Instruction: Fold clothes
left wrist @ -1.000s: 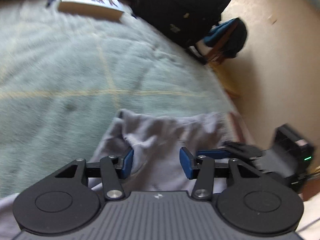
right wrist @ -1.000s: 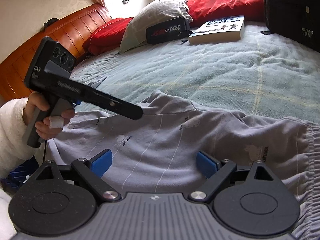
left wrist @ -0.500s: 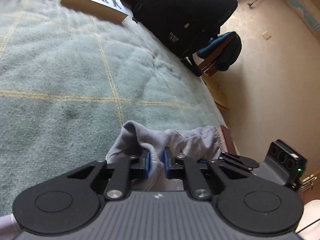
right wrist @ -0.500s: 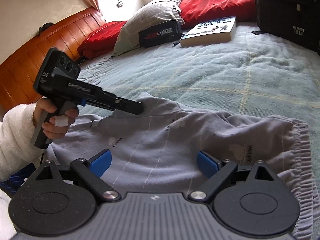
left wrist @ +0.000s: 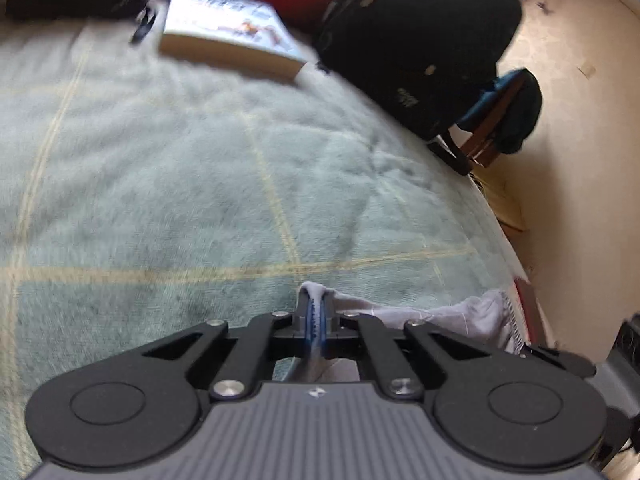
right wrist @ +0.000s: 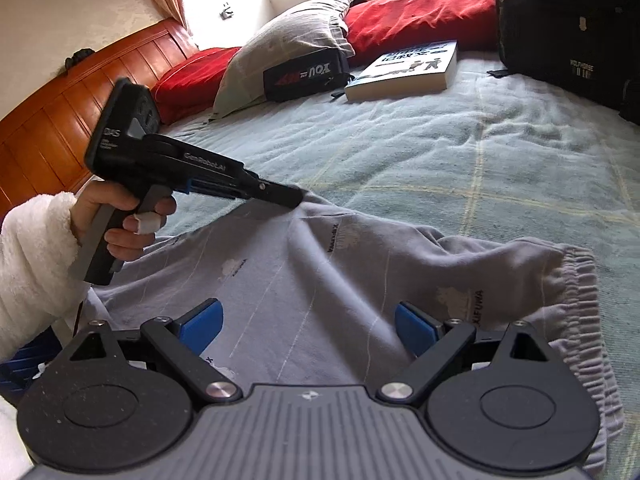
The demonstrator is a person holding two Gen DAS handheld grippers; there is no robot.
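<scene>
On the green blanket, near its front edge, the grey garment lies spread while the left gripper pinches a fold of its far edge, likely to lift it over, and the right gripper hovers spread above the cloth.

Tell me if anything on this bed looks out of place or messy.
The grey garment lies rumpled, not flat, one edge pinched up by the left hand-held gripper. A book, a black pouch and a black bag clutter the blanket beyond.
</scene>
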